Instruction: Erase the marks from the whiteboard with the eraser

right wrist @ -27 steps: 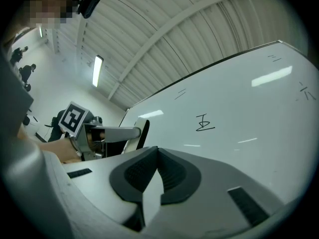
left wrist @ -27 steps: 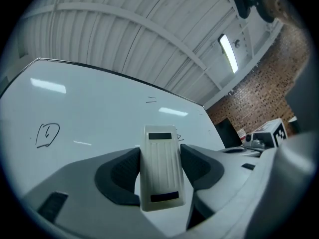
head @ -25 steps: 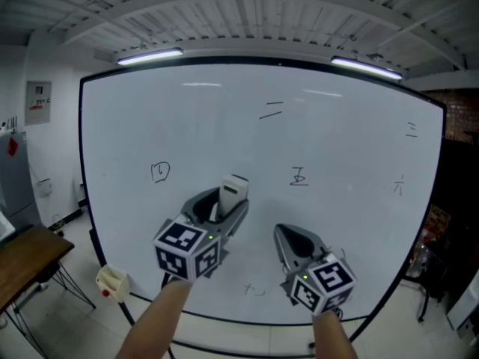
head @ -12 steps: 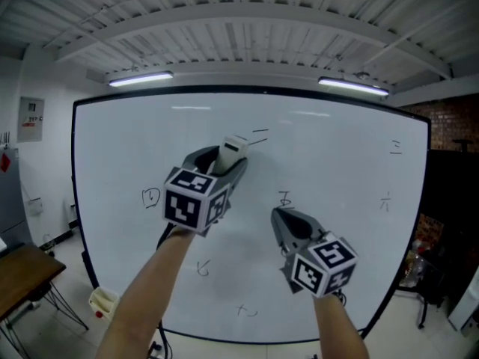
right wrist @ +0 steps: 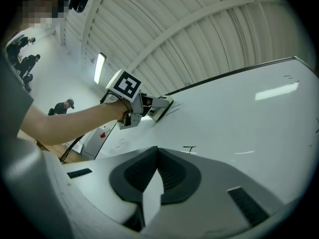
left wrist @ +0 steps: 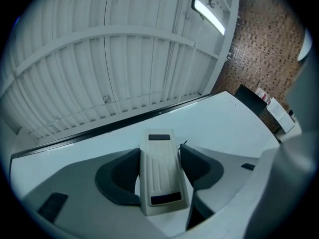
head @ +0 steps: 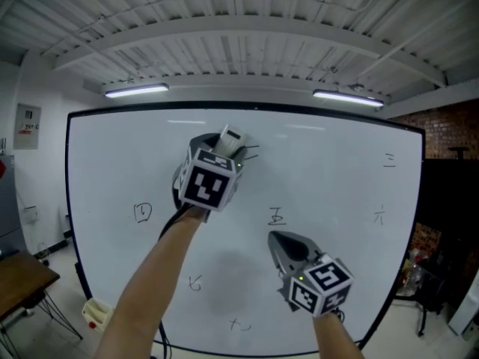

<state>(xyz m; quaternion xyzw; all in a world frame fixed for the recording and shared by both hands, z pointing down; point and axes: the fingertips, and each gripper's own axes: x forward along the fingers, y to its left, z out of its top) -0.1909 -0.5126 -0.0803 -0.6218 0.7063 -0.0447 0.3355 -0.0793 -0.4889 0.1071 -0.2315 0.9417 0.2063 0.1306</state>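
A big whiteboard stands upright and bears several black marks, among them one at mid-board and one at the left. My left gripper is raised to the board's upper middle, shut on a beige eraser whose tip touches a two-stroke mark. The left gripper view shows the eraser clamped between the jaws against the board. My right gripper hangs lower, in front of the board, shut with nothing in it. The right gripper view shows the left gripper and eraser.
A wooden table stands at the lower left. A small beige tray hangs at the board's lower left corner. Dark shelving and a brick wall lie at the right. Several people stand far off in the right gripper view.
My left gripper has risen with the eraser from mid-board to the two-stroke mark near the top. The head view has tilted upward. The right gripper has stayed low.
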